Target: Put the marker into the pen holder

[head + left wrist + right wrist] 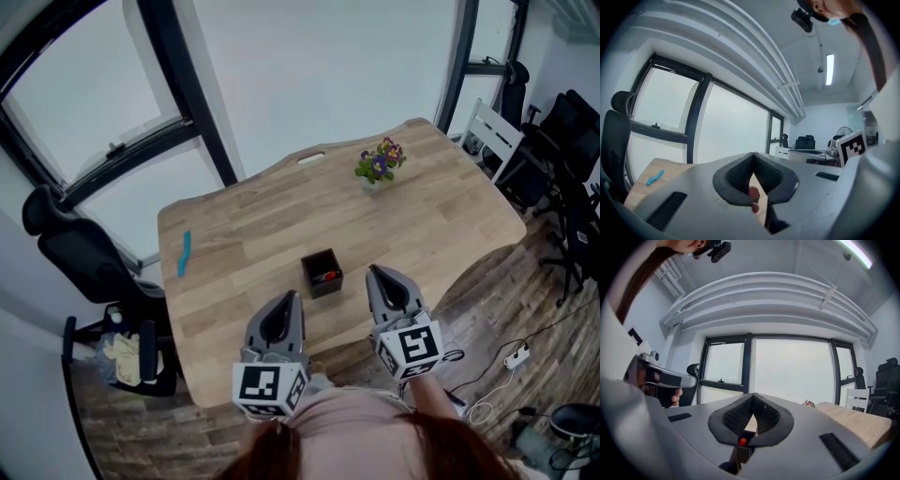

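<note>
Quantities: one counter (253, 234); one black pen holder (322, 273); one red marker (327, 276) inside it; one blue object (185, 254); one flower pot (380, 162); one white chair (494, 136); two tools: left tool (291, 298), right tool (376, 272).

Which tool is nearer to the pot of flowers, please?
Right. The right tool sits almost directly in line with the flower pot; the left tool is farther left, beyond the pen holder.

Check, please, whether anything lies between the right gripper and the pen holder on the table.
Nothing visible does: only bare table separates the shut right gripper from the pen holder. The blue object lies far left, the flowers stand beyond. A red thing already sits in the holder.
</note>
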`<move>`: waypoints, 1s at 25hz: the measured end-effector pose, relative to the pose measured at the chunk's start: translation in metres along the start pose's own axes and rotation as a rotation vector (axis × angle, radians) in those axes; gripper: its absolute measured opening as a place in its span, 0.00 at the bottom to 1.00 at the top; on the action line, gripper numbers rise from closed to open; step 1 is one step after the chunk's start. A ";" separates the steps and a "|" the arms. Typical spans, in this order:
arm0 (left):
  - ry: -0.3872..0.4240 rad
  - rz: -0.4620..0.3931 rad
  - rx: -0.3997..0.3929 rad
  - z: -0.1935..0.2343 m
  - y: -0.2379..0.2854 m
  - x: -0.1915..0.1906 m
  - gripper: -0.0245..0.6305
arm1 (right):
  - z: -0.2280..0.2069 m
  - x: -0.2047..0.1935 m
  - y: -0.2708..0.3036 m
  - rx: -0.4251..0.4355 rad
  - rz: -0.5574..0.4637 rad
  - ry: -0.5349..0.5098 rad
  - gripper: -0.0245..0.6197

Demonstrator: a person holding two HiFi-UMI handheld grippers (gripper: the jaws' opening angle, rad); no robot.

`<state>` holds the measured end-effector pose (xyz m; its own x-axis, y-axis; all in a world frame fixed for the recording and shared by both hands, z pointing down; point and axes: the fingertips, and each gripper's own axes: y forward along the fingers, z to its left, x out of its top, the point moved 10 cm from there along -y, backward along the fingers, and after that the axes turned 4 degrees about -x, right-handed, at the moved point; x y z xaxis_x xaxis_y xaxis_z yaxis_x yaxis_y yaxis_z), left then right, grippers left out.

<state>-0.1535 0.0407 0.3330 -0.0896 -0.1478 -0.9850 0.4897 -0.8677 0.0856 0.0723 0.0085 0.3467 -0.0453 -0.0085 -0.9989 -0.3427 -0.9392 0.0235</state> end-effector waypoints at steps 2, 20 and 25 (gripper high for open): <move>0.002 0.006 0.014 -0.006 -0.004 0.000 0.04 | -0.002 0.002 -0.009 0.001 0.000 -0.016 0.04; 0.014 0.022 0.012 -0.080 -0.034 0.001 0.04 | -0.023 0.015 -0.090 0.019 -0.037 0.000 0.04; 0.023 0.020 0.018 -0.096 -0.043 0.000 0.04 | -0.027 0.018 -0.106 0.019 -0.042 -0.011 0.04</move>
<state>-0.0915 0.1233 0.3151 -0.0600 -0.1540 -0.9862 0.4752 -0.8733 0.1075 0.1333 0.0982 0.3253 -0.0411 0.0352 -0.9985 -0.3624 -0.9318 -0.0179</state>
